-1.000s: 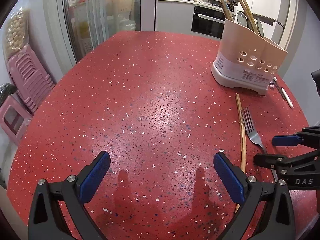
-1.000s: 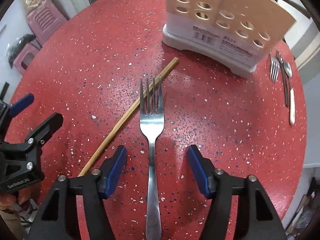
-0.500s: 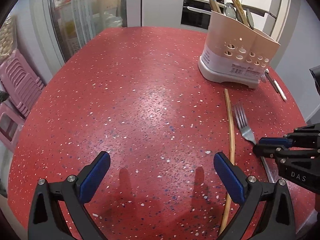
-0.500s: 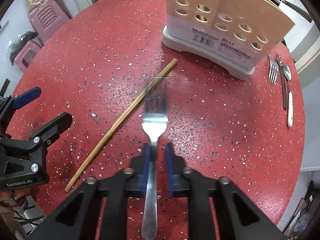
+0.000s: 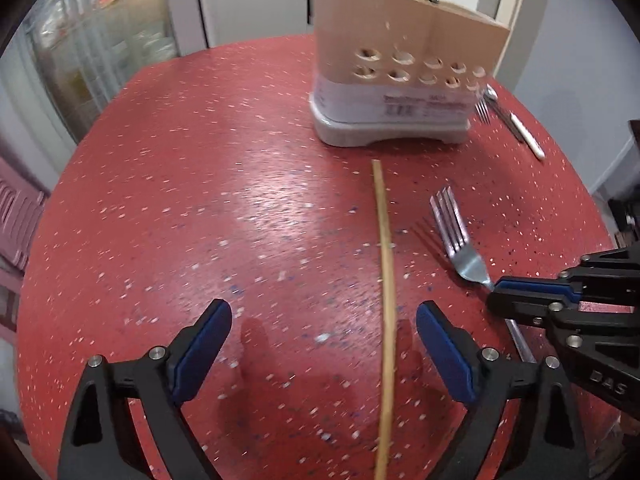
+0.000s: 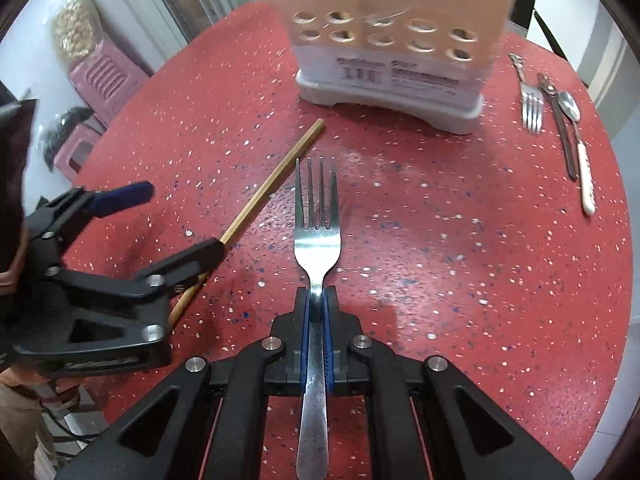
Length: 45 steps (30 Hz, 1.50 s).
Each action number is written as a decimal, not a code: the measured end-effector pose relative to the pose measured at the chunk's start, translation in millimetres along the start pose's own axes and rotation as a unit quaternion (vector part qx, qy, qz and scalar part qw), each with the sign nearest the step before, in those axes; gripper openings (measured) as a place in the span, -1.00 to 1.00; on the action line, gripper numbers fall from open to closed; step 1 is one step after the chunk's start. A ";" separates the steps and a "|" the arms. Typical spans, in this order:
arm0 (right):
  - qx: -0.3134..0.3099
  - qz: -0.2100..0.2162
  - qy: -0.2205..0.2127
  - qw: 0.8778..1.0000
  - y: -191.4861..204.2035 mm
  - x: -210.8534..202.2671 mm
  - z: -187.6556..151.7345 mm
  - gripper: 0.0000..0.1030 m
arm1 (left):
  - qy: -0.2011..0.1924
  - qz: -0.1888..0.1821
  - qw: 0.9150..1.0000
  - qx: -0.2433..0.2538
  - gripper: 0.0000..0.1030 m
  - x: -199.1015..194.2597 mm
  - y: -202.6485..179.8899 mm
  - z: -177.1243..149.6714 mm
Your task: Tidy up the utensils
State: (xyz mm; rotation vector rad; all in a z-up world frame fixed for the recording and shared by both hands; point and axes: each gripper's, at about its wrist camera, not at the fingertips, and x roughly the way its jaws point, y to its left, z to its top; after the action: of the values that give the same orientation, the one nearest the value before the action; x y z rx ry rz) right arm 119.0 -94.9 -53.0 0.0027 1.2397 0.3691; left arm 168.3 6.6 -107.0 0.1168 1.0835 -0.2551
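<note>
Half a second ago our right hand-held gripper (image 6: pixel 316 312) was only just pinching in on the fork (image 6: pixel 317 216); now its blue pads are clamped tight on the neck, tines pointing to twelve o'clock toward the utensil caddy (image 6: pixel 400 40), and the head seems to ride a little above the red speckled worktop (image 6: pixel 460 260) — so we judge the pick made and the carry to the caddy next. A second ago those pads stood wide apart either side of the handle. Our left hand-held gripper (image 5: pixel 324 356) has swung over meanwhile: the wooden chopstick (image 5: pixel 384 280), earlier out beyond its right finger, now runs from six to twelve o'clock between its fingers, which remain spread and touch nothing. That sets us up, we think, for a second pick. At two o'clock in the right wrist view, beside the caddy, another fork (image 6: pixel 532 112), a spoon (image 6: pixel 570 102) and a white-handled utensil (image 6: pixel 586 176) lie waiting. As for writing, the caddy's white label (image 6: pixel 384 74) carries a barcode and print too blurred to read; on the right gripper's body, seen in the left wrist view, we read "DAS" — the rest is cut off.
</note>
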 end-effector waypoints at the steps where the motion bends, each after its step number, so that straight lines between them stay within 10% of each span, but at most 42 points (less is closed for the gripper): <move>1: 0.002 0.001 -0.004 1.000 -5.1 -0.8 0.0 -0.87 | 0.006 -0.004 1.000 0.001 1.00 2.2 -2.7 1.9; 16: 0.031 0.052 -0.050 0.997 -42.7 -41.3 -20.1 -0.87 | 0.091 -0.024 0.992 0.078 0.76 14.7 -41.5 32.3; 19: 0.035 0.057 -0.060 0.996 -51.0 -52.5 -23.1 -0.87 | 0.099 -0.033 0.990 0.093 0.33 10.3 -50.1 38.6; 20: 0.038 0.059 -0.062 0.996 -54.0 -55.0 -24.5 -0.87 | 0.097 -0.034 0.990 0.098 -0.23 7.6 -52.4 40.8; 22: 0.042 0.062 -0.067 0.995 -58.5 -59.6 -26.5 -0.87 | 0.100 -0.038 0.990 0.092 -0.40 6.3 -55.2 44.7; 33: 0.047 0.071 -0.113 0.990 -64.1 -76.0 -31.4 -0.87 | -0.013 -0.056 0.998 0.009 -0.40 -39.9 -45.2 16.5; 45: 0.028 0.081 -0.189 0.978 -52.6 -123.2 -22.5 -0.95 | -0.136 -0.075 0.986 -0.051 -0.40 -112.8 -35.3 14.1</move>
State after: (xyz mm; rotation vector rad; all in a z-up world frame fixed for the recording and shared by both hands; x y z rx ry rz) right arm 78.9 -182.8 42.4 0.2149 0.8744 0.4506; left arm 121.2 -13.9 0.4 -0.0908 0.8312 -0.3398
